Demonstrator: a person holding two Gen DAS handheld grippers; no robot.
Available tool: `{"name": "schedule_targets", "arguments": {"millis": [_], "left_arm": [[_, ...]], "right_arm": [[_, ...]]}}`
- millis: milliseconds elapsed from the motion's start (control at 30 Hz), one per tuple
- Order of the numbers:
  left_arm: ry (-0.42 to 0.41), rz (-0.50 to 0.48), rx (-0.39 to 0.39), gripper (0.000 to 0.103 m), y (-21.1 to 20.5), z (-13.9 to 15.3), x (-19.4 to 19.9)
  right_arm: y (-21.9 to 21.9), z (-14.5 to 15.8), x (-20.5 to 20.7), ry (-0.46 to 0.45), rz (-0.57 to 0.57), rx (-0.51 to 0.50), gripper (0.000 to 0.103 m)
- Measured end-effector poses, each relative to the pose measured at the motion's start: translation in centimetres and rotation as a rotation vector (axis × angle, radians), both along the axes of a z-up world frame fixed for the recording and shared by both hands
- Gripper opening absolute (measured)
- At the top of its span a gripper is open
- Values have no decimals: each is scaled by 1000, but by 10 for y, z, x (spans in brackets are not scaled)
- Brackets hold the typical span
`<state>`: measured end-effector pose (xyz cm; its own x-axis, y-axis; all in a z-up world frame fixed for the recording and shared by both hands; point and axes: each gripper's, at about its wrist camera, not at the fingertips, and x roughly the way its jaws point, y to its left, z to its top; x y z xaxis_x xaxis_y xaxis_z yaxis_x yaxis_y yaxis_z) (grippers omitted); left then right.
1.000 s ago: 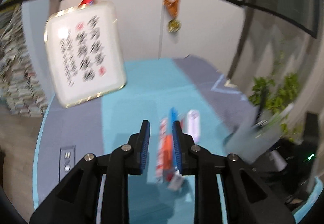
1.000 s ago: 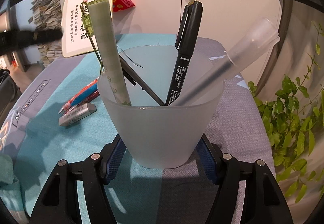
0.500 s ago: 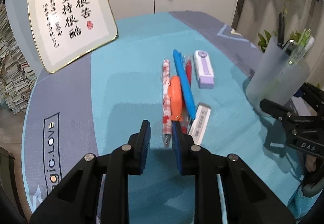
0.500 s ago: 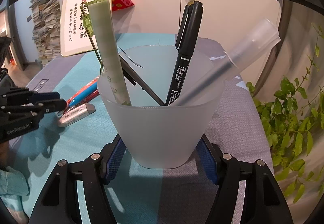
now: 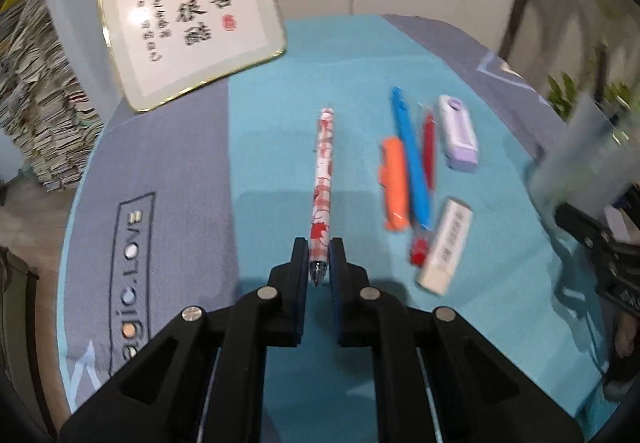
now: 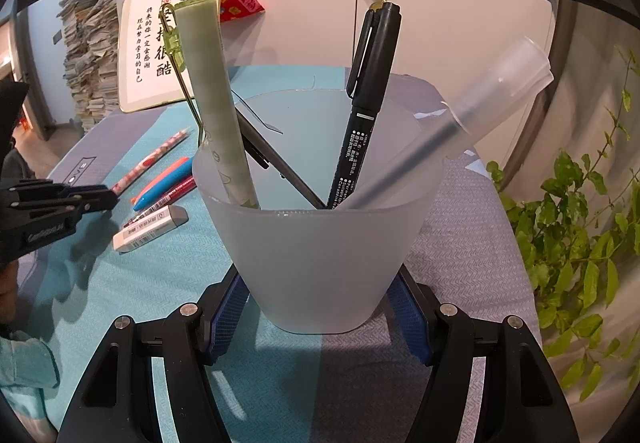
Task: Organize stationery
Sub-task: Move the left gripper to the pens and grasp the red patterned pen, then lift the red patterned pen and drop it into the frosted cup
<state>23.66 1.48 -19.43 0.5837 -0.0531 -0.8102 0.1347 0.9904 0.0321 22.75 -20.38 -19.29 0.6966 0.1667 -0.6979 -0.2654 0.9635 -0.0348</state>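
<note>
A red-and-white patterned pen (image 5: pixel 323 179) lies pointing away on the teal cloth. My left gripper (image 5: pixel 319 255) has its jaws closing tight on the pen's near tip, with the pads pressing both sides. To the right lie an orange highlighter (image 5: pixel 394 183), a blue pen (image 5: pixel 412 159), a red pen (image 5: pixel 429 151), a purple eraser case (image 5: pixel 458 137) and a white eraser (image 5: pixel 446 245). My right gripper (image 6: pixel 318 311) is shut on a frosted cup (image 6: pixel 320 255). The cup holds a green pen (image 6: pixel 208 103), a black marker (image 6: pixel 364 111) and a translucent pen (image 6: pixel 480 107).
A framed calligraphy board (image 5: pixel 188 11) leans at the table's far left. A leafy plant (image 6: pixel 580 227) stands off the table's right side. Stacks of paper (image 5: pixel 36 115) rise beyond the left edge. The round table's edge (image 5: pixel 68 227) curves close on the left.
My left gripper has sunk to the cloth and closed on the patterned pen's tip. That pen now sits apart from the orange highlighter. The right gripper and the cup have not moved.
</note>
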Motion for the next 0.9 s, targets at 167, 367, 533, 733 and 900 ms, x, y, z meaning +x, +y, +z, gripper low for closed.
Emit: {"name": "schedule_targets", "arguments": {"millis": [167,367,533,733,900], "left_arm": [[-3,-34,-14,32,-10,7,-6],[-59,31,-27,31,-1,21,26],[-39,43,-29,30,0,17,67],[-19,28,-19,30,-7,12,89],[-2,32,-21,30,-10,7,99]], "right_arm": [[0,0,0,1,0,2,69],[0,0,0,1,0,2,70],[0,0,0,1,0,3,69],[0,0,1,6,0,12,69],[0,0,2,7,0,12,69]]}}
